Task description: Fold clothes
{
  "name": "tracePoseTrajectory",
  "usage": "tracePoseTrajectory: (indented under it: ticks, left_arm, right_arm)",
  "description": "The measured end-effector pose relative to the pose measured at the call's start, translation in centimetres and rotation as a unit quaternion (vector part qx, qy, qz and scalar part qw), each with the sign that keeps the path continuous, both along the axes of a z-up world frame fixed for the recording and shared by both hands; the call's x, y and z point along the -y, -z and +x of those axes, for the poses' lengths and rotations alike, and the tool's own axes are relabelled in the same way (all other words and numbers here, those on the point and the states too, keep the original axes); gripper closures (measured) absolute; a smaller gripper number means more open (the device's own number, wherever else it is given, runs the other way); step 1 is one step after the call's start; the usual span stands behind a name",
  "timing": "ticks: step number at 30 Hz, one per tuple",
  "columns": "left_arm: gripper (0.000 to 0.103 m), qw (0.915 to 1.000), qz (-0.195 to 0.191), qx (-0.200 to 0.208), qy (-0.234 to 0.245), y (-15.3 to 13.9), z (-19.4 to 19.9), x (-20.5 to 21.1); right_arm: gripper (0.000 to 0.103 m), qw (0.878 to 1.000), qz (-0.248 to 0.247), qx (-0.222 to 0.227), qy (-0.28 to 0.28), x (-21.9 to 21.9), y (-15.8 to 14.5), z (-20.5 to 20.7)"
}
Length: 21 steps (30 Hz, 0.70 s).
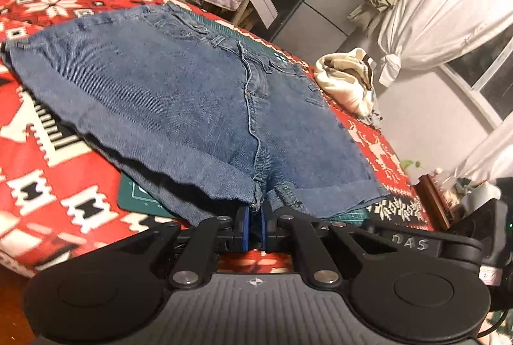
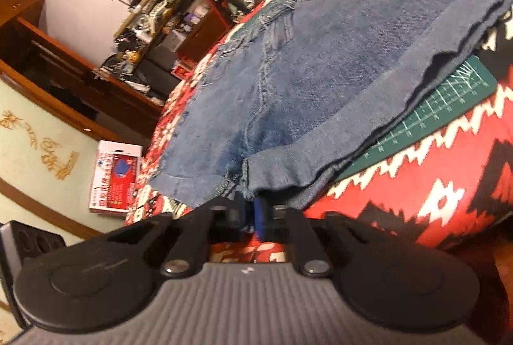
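Evidently both grippers had hold of the denim shorts at the crotch end, the hem nearest the cameras. The left gripper had its jaws clenched on the fabric by the centre seam, and the right gripper seemed pinched on the same bunched spot, though blur made that less sure. The shorts lay spread over a green cutting mat on the red patterned blanket, waistband at the far side.

The main risk, as I judged it, was the bite itself: both jaws gripped close together at one thick, seamed point, so a lift could have left the two leg openings sagging unevenly and produced a crooked fold. Denim that heavy might also have slid out of a shallow pinch. Dragging the cloth could have shifted the mat beneath it, or pulled the shorts toward the white garment lying near the blanket's edge.
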<state>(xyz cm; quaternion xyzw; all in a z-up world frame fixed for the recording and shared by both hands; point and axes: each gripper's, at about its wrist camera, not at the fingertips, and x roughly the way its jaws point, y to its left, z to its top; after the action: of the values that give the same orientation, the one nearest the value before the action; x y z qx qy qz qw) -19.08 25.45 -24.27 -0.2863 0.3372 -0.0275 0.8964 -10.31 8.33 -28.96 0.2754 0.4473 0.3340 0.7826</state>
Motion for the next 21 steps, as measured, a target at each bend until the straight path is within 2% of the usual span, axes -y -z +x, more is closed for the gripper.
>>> tracePoseTrajectory:
  ticks: [7, 11, 17, 19, 20, 21]
  left_arm:
    - [0.097, 1.0, 0.001, -0.008, -0.001, 0.9, -1.0, 0.5]
    - [0.098, 0.9995, -0.024, -0.017, -0.012, 1.2, -1.2, 0.0]
    - [0.098, 0.9992, -0.037, -0.013, -0.008, 0.9, -2.0, 0.2]
    - [0.093, 0.9984, -0.052, -0.015, -0.016, 0.8, -2.3, -0.2]
    - [0.087, 0.9977, -0.062, -0.012, -0.024, 0.9, -2.5, -0.4]
    - [0.075, 0.9969, -0.071, -0.009, -0.033, 0.9, -2.6, -0.6]
  right_arm:
    - [0.101, 1.0, -0.01, -0.017, 0.001, -0.2, 0.9, -1.4]
    - [0.101, 1.0, -0.006, -0.014, 0.009, 0.1, 0.8, -1.9]
    - [0.101, 1.0, -0.005, -0.015, 0.003, 0.7, -0.2, -2.7]
    - [0.098, 1.0, -0.012, -0.001, 0.003, 1.4, -0.8, -3.3]
    - [0.097, 1.0, -0.016, 0.007, 0.003, 1.7, -1.2, -3.7]
    - [0.096, 1.0, -0.018, 0.015, 0.003, 2.1, -1.7, -3.9]
